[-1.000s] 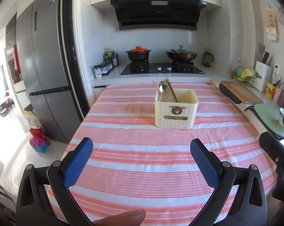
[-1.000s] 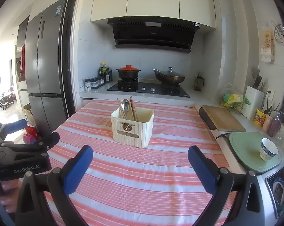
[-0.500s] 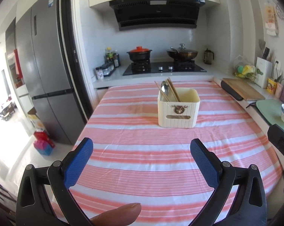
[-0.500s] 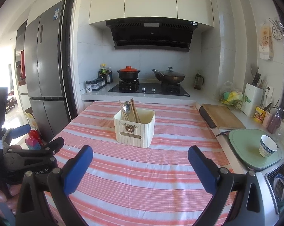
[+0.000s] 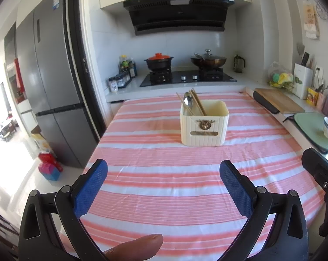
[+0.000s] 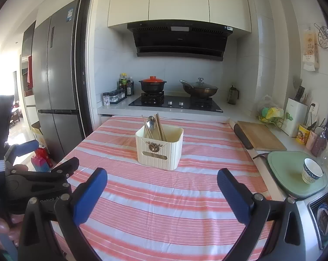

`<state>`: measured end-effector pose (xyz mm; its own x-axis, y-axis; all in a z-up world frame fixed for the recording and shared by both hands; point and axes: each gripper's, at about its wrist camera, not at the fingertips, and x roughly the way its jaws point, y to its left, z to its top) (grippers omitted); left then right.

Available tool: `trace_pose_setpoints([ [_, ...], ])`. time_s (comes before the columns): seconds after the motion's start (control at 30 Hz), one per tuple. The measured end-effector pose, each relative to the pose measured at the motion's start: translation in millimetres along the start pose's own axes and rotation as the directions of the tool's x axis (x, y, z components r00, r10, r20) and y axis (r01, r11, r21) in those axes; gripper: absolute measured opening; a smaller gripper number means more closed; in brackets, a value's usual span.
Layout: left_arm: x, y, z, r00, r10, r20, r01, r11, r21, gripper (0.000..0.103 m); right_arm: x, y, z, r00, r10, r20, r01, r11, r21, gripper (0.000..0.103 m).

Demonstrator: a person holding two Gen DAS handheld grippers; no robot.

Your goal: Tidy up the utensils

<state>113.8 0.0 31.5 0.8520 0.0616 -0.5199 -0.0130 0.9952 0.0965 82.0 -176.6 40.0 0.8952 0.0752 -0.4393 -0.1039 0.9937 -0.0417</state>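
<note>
Both grippers up over the striped tablecloth [image 5: 164,184], nothing in either one. Left gripper [image 5: 163,184] spread wide, blue pads [image 5: 91,187] far apart with only cloth showing between them; right gripper [image 6: 162,192] just as wide, equally empty. Straight ahead and well apart from both, the cream utensil holder [image 6: 159,150] standing upright near the middle of the table, deer emblem facing this way. Inside it, leaning toward the left rear corner, a metal spoon [image 6: 151,122] bowl-up with wooden chopsticks [image 6: 160,127] fanned either side, handles down so the working ends stay clear of the bottom. No loose cutlery visible anywhere on the cloth, so probably either the very start or the very end of the job; hard to call from here. Holder set centrally, likely so either side can reach it. A fingertip [image 5: 137,246] peeking in at the bottom of the left view, presumably on the trigger. Cutting board [image 6: 260,136] and cup [image 6: 312,170] off to the right, out of play.
</note>
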Motion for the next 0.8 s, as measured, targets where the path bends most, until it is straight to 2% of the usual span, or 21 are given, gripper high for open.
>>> trace_pose_setpoints([
  [0.8,2.6,0.0,-1.1,1.000,-0.015,-0.009,0.015,1.000,-0.010,0.103,0.1,4.0,-2.2,1.000,0.006,-0.024,-0.006,1.000,-0.008,0.103],
])
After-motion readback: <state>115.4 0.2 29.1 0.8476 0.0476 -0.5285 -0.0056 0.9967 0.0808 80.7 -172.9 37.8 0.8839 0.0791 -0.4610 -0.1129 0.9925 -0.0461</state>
